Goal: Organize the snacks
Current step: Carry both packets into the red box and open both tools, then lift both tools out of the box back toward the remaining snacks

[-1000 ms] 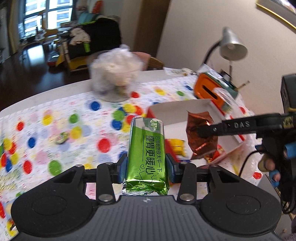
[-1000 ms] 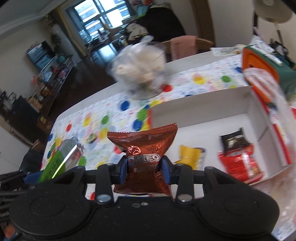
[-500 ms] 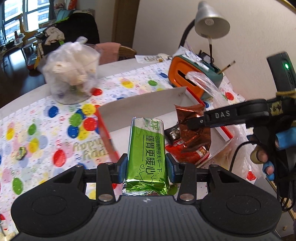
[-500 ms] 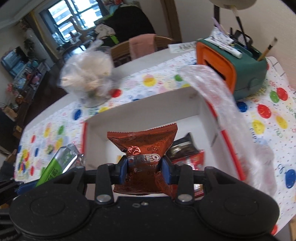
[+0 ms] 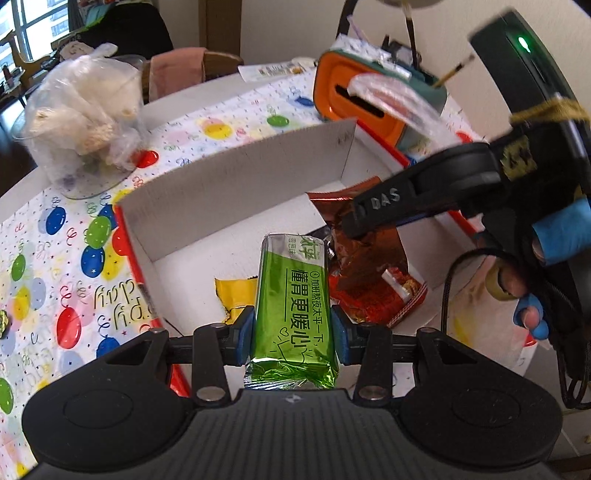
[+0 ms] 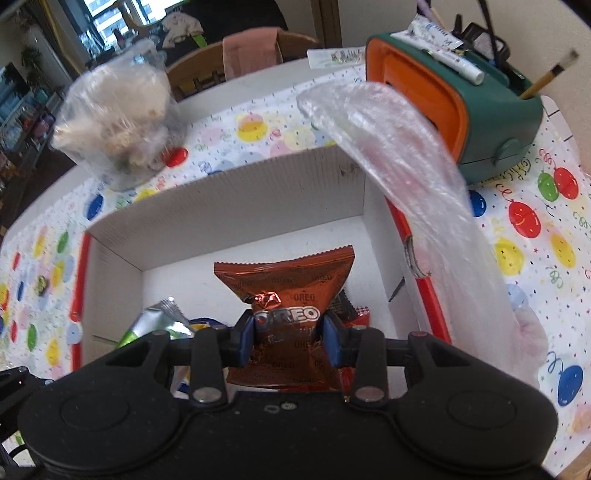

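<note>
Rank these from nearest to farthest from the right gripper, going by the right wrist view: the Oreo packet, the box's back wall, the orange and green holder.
1. Oreo packet, clamped between the right gripper pads.
2. Box's back wall, straight ahead.
3. Orange and green holder, beyond the box, upper right.

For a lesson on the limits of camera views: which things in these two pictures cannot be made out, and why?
- Yellow packet, left wrist view: mostly behind the green packet.
- Red wrappers, right wrist view: covered by the Oreo packet.
- Plastic bag's contents, right wrist view: blurred.
- Desk lamp, left wrist view: cut off by the top edge.
</note>
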